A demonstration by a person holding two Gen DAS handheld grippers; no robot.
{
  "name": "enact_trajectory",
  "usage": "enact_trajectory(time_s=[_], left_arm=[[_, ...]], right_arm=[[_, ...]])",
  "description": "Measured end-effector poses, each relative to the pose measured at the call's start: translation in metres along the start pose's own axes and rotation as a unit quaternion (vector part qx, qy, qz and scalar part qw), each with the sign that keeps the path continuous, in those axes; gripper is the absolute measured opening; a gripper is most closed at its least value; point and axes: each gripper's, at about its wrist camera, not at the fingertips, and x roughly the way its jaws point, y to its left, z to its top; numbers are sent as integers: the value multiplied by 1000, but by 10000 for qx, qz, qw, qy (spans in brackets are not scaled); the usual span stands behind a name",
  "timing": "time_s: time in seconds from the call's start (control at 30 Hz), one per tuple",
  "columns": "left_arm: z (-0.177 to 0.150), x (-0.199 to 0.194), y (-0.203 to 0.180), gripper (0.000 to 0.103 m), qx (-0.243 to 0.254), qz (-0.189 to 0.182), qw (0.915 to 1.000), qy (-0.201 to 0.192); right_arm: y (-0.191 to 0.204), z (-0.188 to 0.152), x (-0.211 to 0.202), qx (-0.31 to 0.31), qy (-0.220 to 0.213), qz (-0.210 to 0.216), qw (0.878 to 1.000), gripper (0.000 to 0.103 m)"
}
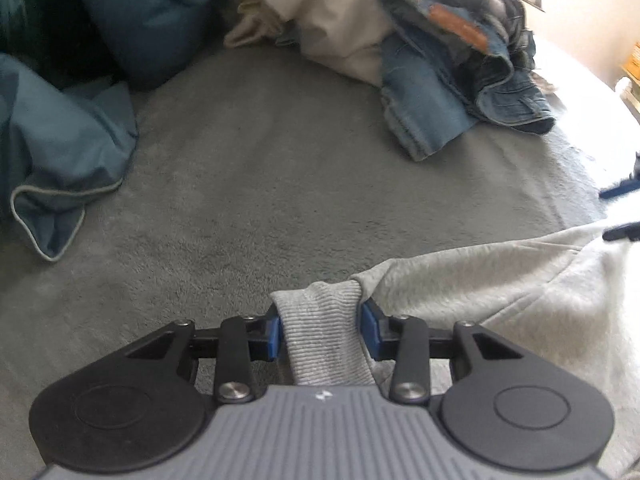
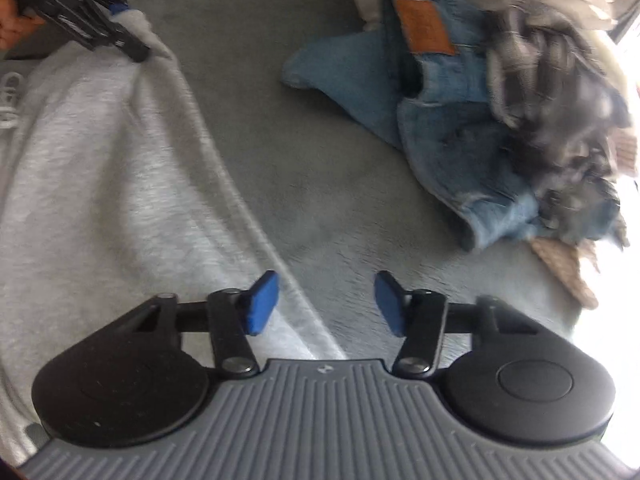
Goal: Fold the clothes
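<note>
A light grey sweatshirt (image 1: pixel 500 292) lies on the grey blanket (image 1: pixel 260 168). My left gripper (image 1: pixel 322 334) is shut on its ribbed cuff (image 1: pixel 320 332), held between the blue pads. In the right wrist view the sweatshirt (image 2: pixel 112 184) spreads over the left side, and the left gripper (image 2: pixel 120 32) shows at the top left holding the cloth. My right gripper (image 2: pixel 326 304) is open and empty, just above the sweatshirt's edge and the blanket (image 2: pixel 320 160). Its fingers show at the right edge of the left wrist view (image 1: pixel 620 212).
Blue jeans (image 1: pixel 452 80) with a brown patch lie crumpled at the back right, also in the right wrist view (image 2: pixel 448 120), with a dark fuzzy garment (image 2: pixel 560 120) on them. A beige cloth (image 1: pixel 332 12) lies behind. Teal bedding (image 1: pixel 60 140) is at left.
</note>
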Motion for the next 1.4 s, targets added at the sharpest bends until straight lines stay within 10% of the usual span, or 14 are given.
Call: enact_trajectory(time_s=[0.2, 0.33, 0.47, 0.67, 0.97, 1.17, 1.33, 1.4], left_arm=[[-2, 8, -12, 51, 214, 260, 9994, -60], [2, -1, -18, 57, 329, 314, 9989, -142], [8, -27, -30, 69, 238, 539, 9967, -550], [22, -54, -91, 76, 590, 255, 9926, -1032], [6, -45, -273, 76, 1755, -876, 9773, -797], [-25, -40, -362, 76, 2232, -1019, 9668, -721], [-50, -36, -423, 76, 2535, -1038, 9592, -702], [-59, -34, -447, 76, 2655, -1045, 9559, -694]], right_arm=[[17, -10, 47, -21, 290, 35, 9996, 31], [-2, -18, 54, 1342, -222, -324, 9902, 40], [-13, -50, 8, 3401, -1005, -428, 9340, 44], [44, -139, -91, 4986, -1510, -403, 8526, 84], [125, -312, -189, 5304, 253, -2463, 8108, 79], [124, -392, -179, 4175, 963, -2849, 8575, 63], [106, -421, -156, 3516, 1042, -2282, 9019, 46], [97, -427, -166, 3467, 848, -1999, 9125, 15]])
